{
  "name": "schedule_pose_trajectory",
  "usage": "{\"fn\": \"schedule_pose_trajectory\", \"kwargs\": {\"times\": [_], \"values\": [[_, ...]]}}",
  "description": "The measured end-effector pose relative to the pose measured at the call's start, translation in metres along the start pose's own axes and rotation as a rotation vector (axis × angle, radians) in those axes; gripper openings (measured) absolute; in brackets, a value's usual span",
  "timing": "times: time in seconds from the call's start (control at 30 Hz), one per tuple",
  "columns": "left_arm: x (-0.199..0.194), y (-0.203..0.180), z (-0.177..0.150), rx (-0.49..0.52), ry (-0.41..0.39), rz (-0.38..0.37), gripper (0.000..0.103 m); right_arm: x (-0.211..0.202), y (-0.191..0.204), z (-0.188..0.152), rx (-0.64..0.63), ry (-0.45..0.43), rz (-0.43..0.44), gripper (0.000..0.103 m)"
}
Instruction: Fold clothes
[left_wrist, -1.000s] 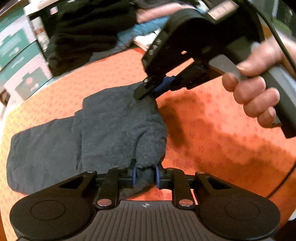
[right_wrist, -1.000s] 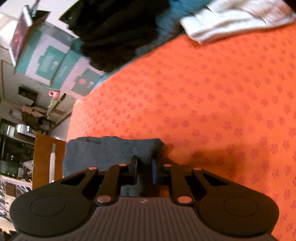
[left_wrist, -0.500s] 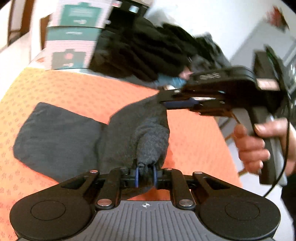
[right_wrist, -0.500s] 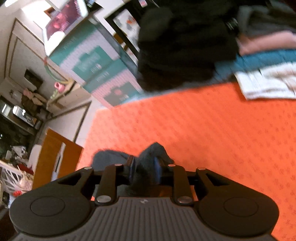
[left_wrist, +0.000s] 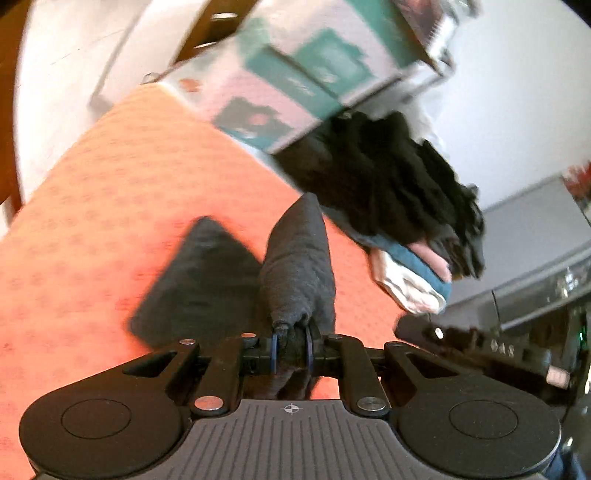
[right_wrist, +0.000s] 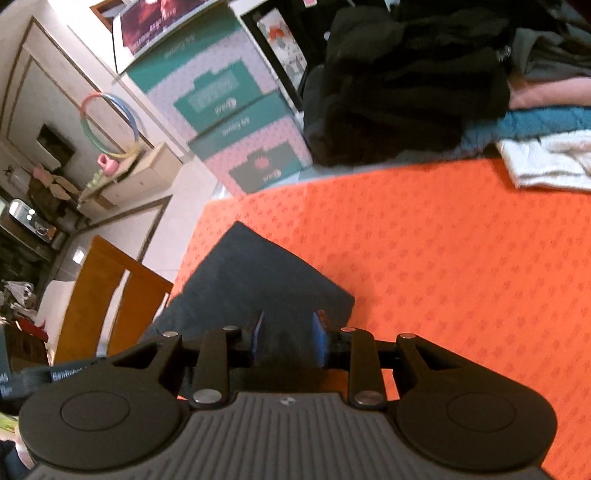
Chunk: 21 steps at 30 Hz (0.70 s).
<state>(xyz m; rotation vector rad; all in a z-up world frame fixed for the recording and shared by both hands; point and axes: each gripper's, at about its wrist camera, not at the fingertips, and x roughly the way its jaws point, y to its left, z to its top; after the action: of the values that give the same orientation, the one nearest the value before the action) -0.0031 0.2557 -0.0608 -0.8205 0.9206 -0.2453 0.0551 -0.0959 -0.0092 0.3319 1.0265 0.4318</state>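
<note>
A dark grey garment (right_wrist: 258, 273) lies folded flat on the orange patterned tablecloth (right_wrist: 443, 277), close to the table's left edge. My left gripper (left_wrist: 291, 343) is shut on a bunched corner of this garment (left_wrist: 299, 266), which rises as a narrow ridge from the pads; the rest lies flat to the left (left_wrist: 195, 277). My right gripper (right_wrist: 289, 336) hangs just above the garment, jaws opening, the blue pads apart and pressing nothing; only the flat cloth below shows in the gap. Its black body (left_wrist: 476, 349) shows blurred at the right in the left wrist view.
A heap of black clothes (right_wrist: 399, 85) sits at the table's far side over a folded stack of pink, teal and white pieces (right_wrist: 546, 147). Teal-and-pink boxes (right_wrist: 236, 122) stand beyond the far corner. A wooden chair (right_wrist: 107, 295) stands off the left edge.
The right gripper let go of the grey cloth and rose. The left gripper swung sideways and rolled with its corner still pinched. The garment now lies folded smaller.
</note>
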Motion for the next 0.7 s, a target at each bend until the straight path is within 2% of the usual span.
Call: {"fn": "schedule_pose_trajectory", "kwargs": {"times": [0.17,0.33,0.5,0.7], "values": [[0.004,0.042,0.005,-0.078,0.033,0.019,0.016,0.024,0.028,-0.016,-0.095,0.045,-0.025,0.032],[-0.003,0.061,0.002,-0.122,0.039,0.05,0.019,0.051,0.063,-0.033,-0.253,0.095,-0.053,0.032],[-0.023,0.055,0.005,-0.068,0.019,0.065,0.021,0.068,0.086,-0.055,-0.384,0.126,-0.07,0.032],[-0.037,0.027,0.019,0.056,-0.041,0.096,0.022,0.083,0.097,-0.077,-0.459,0.152,-0.089,0.032]]}}
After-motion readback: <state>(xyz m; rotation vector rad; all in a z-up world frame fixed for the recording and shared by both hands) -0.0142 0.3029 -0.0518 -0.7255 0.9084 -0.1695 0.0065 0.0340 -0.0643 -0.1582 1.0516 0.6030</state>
